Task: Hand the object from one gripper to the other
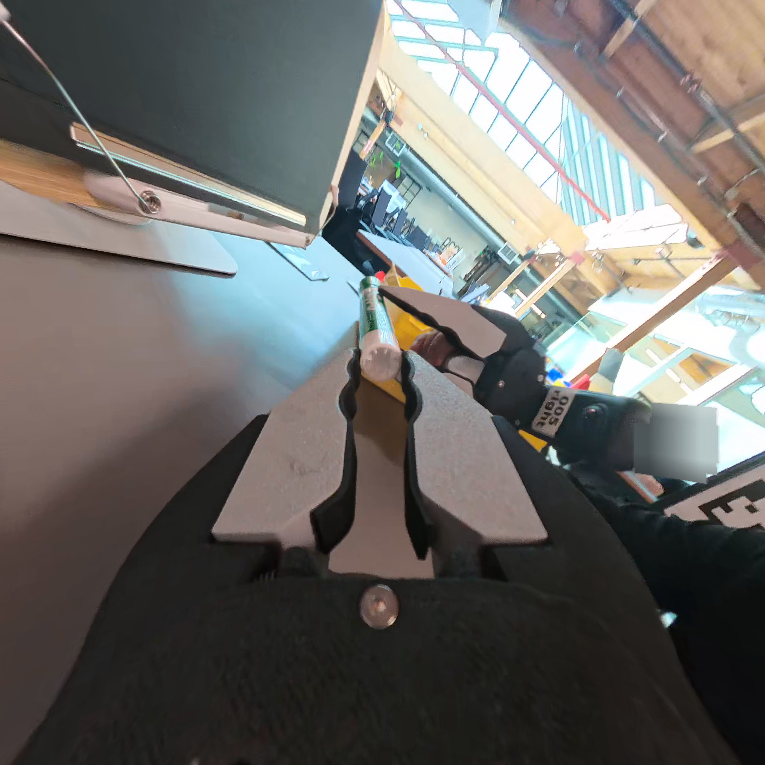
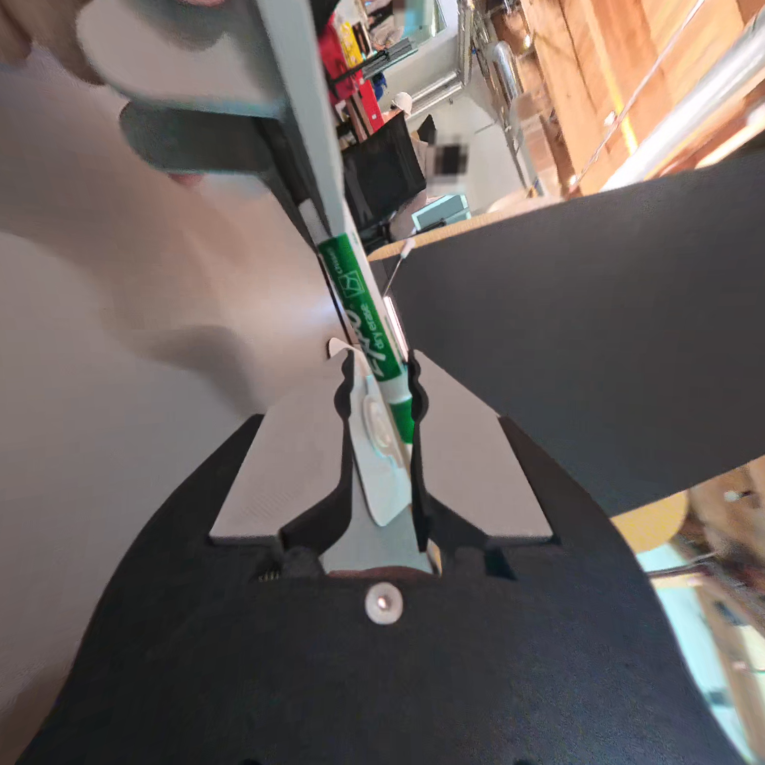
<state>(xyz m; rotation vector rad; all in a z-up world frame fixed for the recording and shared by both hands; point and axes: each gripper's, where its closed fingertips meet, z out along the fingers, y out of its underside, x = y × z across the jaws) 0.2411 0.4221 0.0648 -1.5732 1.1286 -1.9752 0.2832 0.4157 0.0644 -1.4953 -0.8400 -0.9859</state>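
Note:
A green-and-white marker [image 1: 374, 318] is held above the grey table [image 1: 124, 393]. My left gripper [image 1: 378, 358] is shut on its white rear end. In the right wrist view the marker [image 2: 364, 306] runs lengthwise away from me, its green cap end lying between the fingers of my right gripper [image 2: 381, 360]. The cap rests against the right-hand finger [image 2: 455, 455], with a gap on the other side, so this gripper is open. The right gripper's fingers [image 1: 447, 318] also show in the left wrist view beside the marker's cap end. The left gripper's finger [image 2: 298, 124] holds the far end.
A dark monitor [image 1: 207, 82] on a silver stand with a flat base [image 1: 124, 244] stands close on the table. It fills the right side of the right wrist view [image 2: 579, 331]. A yellow bin [image 1: 407, 327] sits behind the marker. A hand [image 1: 430, 343] shows behind the right gripper.

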